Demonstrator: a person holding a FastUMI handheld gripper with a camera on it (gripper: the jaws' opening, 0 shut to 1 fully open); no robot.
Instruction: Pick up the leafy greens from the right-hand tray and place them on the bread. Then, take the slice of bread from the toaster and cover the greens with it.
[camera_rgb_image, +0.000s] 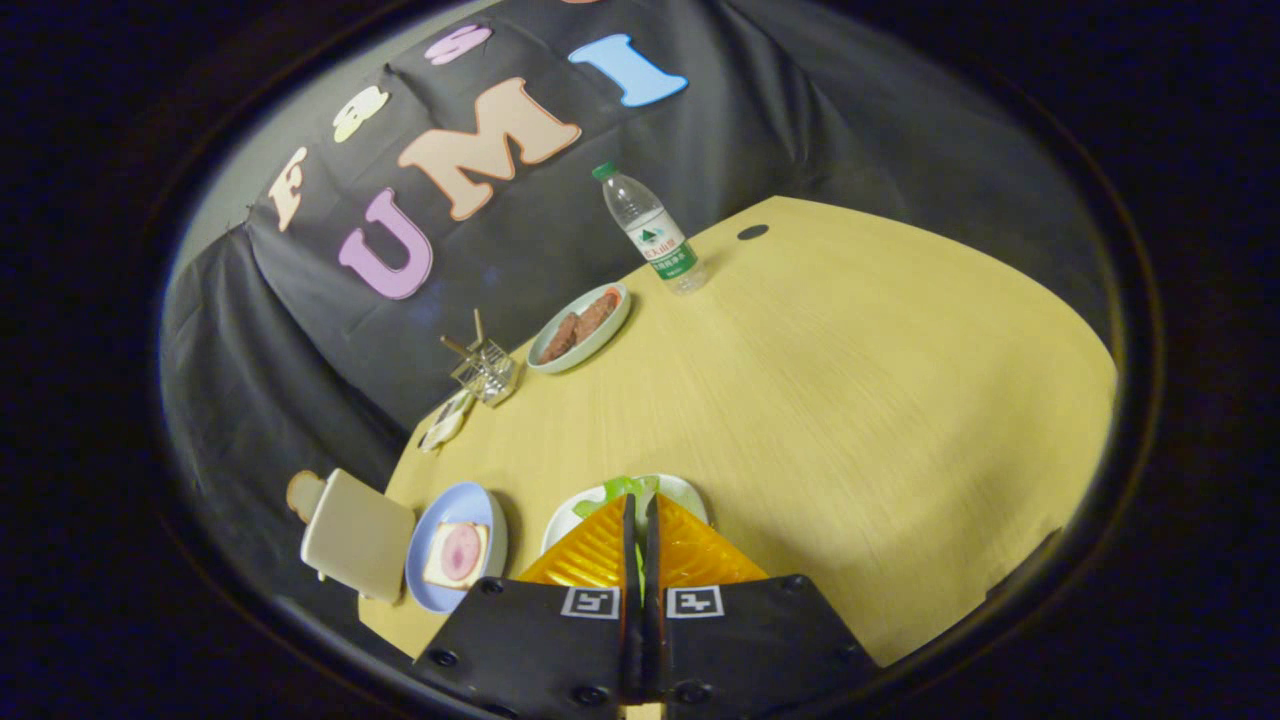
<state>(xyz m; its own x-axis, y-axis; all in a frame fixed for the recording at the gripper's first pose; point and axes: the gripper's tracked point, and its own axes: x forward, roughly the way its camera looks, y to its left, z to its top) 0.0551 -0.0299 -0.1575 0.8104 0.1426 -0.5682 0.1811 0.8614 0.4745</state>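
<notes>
**Fingers pinched on the greens over the white tray**

We see our gripper (640, 505) with its two fingers drawn almost together, only a thin slit left between them. A strip of leafy greens (626, 487) shows in that slit and sprouts out past the fingertips, so both fingers press on the leaves. The greens and the fingertips sit over the white tray (690, 493), whose rim curves out on either side of the fingers.

Just left of that tray we find the blue plate (452, 510), and on it a slice of bread (457, 554) topped with a round pink slice of meat. Left again, at the table's edge, stands the pale toaster (355, 536), with a brown-crusted slice of bread (303, 493) poking out of its far-left side.

Farther off along the left edge of the yellow wooden table (850, 400) lies a small flat item (446, 419) that we cannot make out, then a shiny wire rack (486, 370) with sticks poking up. Beyond it rests a pale green dish (579, 327) holding brownish slices of food. Farthest away stands a clear water bottle (650, 230) with a green cap, and a small dark hole (752, 232) marks the tabletop to its right.
</notes>
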